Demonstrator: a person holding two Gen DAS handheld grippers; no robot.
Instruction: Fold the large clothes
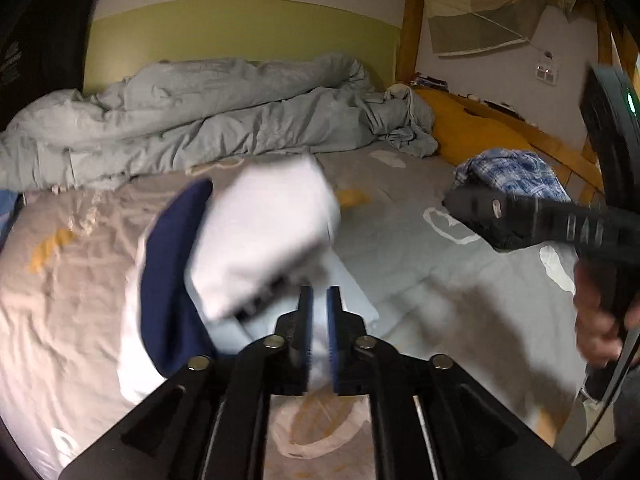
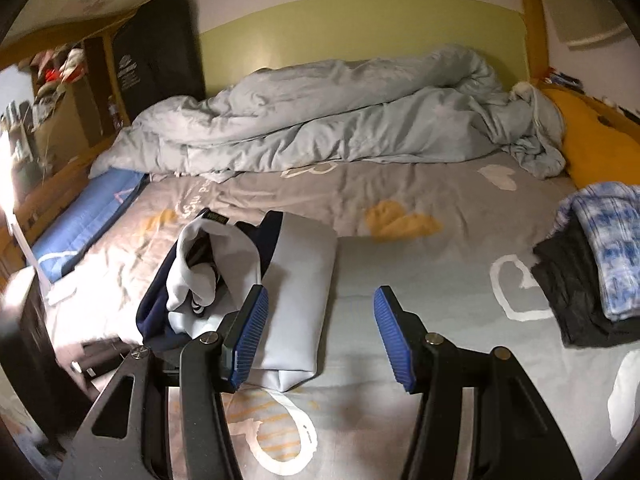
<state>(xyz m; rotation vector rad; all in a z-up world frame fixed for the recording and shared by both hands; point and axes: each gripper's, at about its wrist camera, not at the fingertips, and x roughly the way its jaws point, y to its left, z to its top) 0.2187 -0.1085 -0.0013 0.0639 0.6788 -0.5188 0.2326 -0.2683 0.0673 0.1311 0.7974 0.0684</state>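
Observation:
A white and navy garment (image 2: 292,280) lies folded into a narrow bundle on the grey printed bedsheet (image 2: 420,280), its collar and label at the far end. In the left wrist view the white and navy garment (image 1: 260,236) is blurred, just ahead and left of my left gripper (image 1: 319,294). That gripper's blue pads stand a narrow gap apart, with white cloth showing below the gap. My right gripper (image 2: 320,300) is open above the sheet with nothing between its pads; its left finger overlaps the bundle's near right edge. A hand holds the right gripper (image 1: 456,204) at the right.
A rumpled grey-blue duvet (image 2: 340,120) fills the back of the bed, with a yellow pillow (image 2: 596,152) at the far right. Folded clothes (image 2: 592,272), blue plaid on dark, are stacked at the right. A blue cushion (image 2: 80,232) and wooden bed frame line the left.

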